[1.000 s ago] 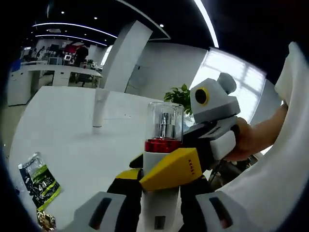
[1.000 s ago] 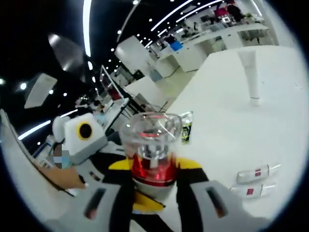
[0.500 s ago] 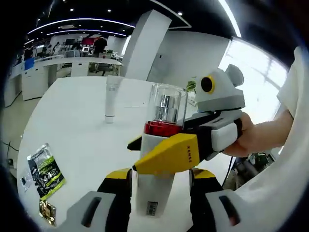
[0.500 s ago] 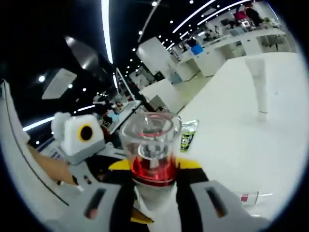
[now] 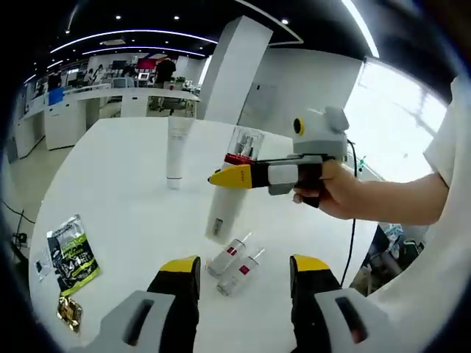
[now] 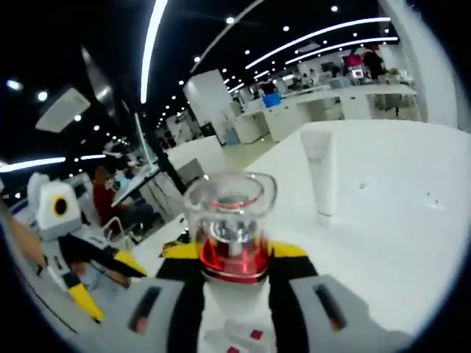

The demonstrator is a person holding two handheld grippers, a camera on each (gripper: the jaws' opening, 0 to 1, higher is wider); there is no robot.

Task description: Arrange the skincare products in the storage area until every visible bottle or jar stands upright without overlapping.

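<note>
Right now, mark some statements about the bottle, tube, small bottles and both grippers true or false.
1. The right gripper is shut on the red-collared bottle. True.
2. The left gripper grips that bottle too. False: it is open and clear of it.
3. The white tube stands upright on the table. True.
4. Two small bottles stand upright. False: they lie on their sides.
5. A green packet lies on the table. True.
</note>
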